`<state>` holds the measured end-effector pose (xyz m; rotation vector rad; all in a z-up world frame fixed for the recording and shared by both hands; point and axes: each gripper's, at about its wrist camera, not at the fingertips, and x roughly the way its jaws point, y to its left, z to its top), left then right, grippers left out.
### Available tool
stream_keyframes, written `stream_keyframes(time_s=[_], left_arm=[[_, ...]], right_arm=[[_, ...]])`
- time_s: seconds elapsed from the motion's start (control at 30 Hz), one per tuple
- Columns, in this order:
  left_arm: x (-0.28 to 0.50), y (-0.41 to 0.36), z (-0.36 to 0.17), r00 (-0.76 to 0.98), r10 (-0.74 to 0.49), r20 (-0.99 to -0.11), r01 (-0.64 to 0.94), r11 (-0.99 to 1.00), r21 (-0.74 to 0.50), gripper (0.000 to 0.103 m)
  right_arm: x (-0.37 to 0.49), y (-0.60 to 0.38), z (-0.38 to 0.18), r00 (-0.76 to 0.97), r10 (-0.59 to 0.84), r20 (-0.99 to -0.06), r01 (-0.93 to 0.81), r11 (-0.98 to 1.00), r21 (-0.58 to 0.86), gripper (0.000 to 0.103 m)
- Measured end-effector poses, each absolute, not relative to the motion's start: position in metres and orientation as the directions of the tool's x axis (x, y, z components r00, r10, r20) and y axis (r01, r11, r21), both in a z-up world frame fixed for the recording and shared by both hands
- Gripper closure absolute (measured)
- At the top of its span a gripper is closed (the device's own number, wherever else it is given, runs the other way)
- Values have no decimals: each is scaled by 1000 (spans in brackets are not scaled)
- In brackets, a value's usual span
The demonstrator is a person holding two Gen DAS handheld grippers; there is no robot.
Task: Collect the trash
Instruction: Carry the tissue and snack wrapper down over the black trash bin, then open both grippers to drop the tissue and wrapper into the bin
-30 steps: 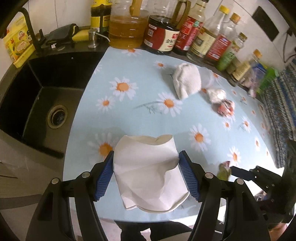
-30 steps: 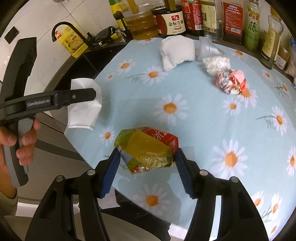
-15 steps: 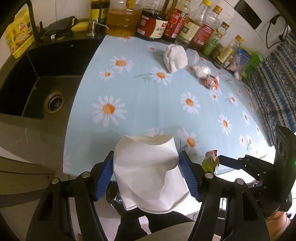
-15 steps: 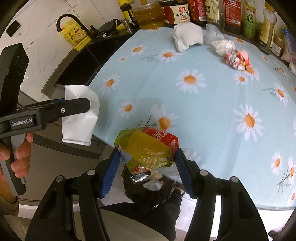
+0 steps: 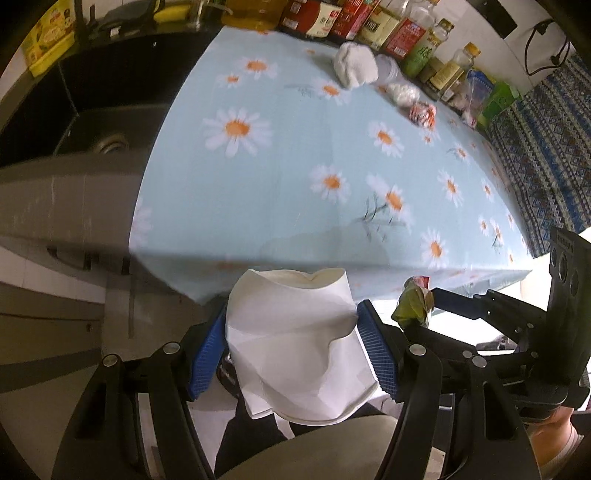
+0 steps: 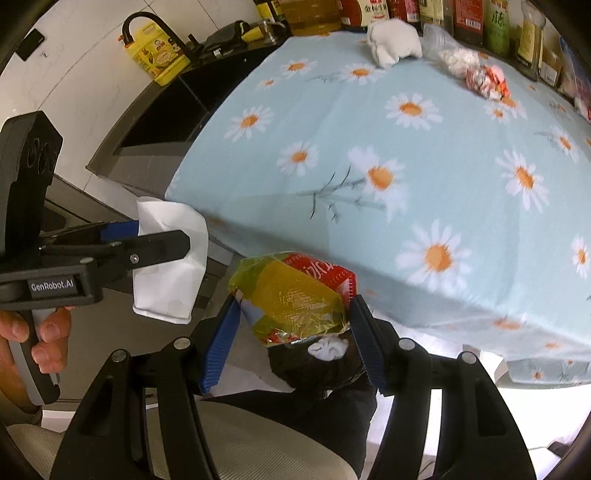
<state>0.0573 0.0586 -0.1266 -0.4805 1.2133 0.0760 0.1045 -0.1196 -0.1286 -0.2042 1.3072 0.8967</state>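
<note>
Claw on my left (image 5: 291,347) pinches a crushed white paper cup (image 5: 295,343) across its middle, pads pressing both flanks so the soft wall buckles inward; that squeeze is why it hangs there without slipping. I hold it off the near edge of the desk (image 5: 295,155), over my lap, because the cup has to end up somewhere lower than the cloth. In the right view the same cup (image 6: 170,258) shows from the side, mouth turned down.

My right claw (image 6: 293,328) grips a yellow-and-red snack wrapper (image 6: 291,291), its blue pads closing on the crumpled foil from both sides. The wrapper sits just above a black bag (image 6: 317,369), which I judge to be the trash bag, with a white wad (image 6: 328,347) already lying in its mouth. I hold the wrapper pointing steeply down so that letting go should drop it straight in.

More trash waits far back on the desk: a white wad (image 6: 395,40), a clear bag (image 6: 458,55) and a red-and-white wrapper (image 6: 487,81), all near the bottles (image 6: 476,14). They lie well apart from both claws, so I reckon the task is only partly done.
</note>
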Motion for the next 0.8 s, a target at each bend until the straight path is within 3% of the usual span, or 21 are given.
stream_keyframes(time_s=[0.8], left_arm=[[40, 52, -190, 222, -275, -936, -294, 896, -333, 36]], right_arm=[[86, -129, -179, -98, 388, -917, -567, 735, 372, 42]])
